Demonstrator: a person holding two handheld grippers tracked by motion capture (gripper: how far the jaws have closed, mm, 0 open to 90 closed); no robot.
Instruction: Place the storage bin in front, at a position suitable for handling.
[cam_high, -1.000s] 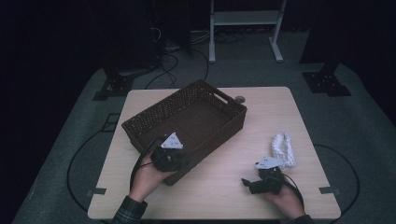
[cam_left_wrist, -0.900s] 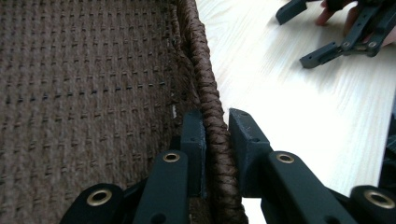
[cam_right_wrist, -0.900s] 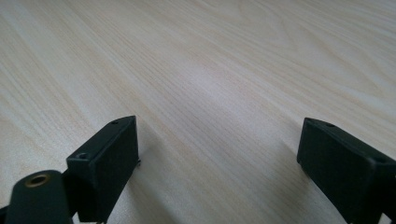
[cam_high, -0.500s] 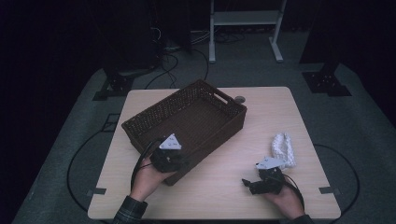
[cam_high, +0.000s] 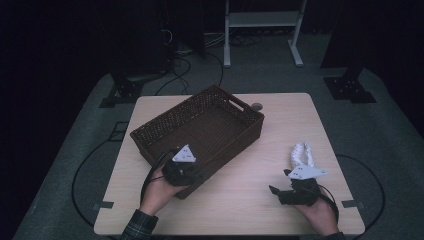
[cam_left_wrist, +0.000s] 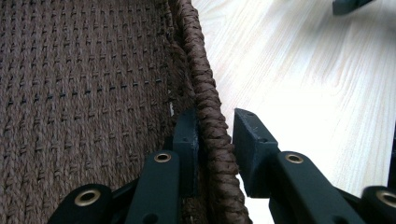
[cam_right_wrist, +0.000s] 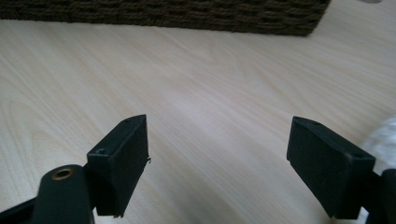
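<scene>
A dark brown woven basket (cam_high: 200, 125) stands at an angle on the left half of the pale wooden table (cam_high: 240, 200). My left gripper (cam_high: 194, 175) straddles its near rim (cam_left_wrist: 212, 116), one jaw inside the basket (cam_left_wrist: 93, 93) and one outside. Its jaws have just been opening. The inner pad touches the rim and a sliver of table shows by the outer pad. My right gripper (cam_high: 276, 192) hovers open over bare table near the front right. Its jaws (cam_right_wrist: 217, 140) have just been closing a little, with nothing between them. A white crumpled cloth (cam_high: 301, 154) lies just beyond it, also at the edge (cam_right_wrist: 385, 135).
A small round grey disc (cam_high: 256, 106) lies on the table behind the basket. The basket's long side wall (cam_right_wrist: 163, 16) faces the right gripper across bare wood. A metal rack (cam_high: 262, 30) and cables (cam_high: 180, 65) stand on the floor beyond the table.
The right gripper has lifted slightly off the table near the white cloth. The left hand and the basket have kept still.
</scene>
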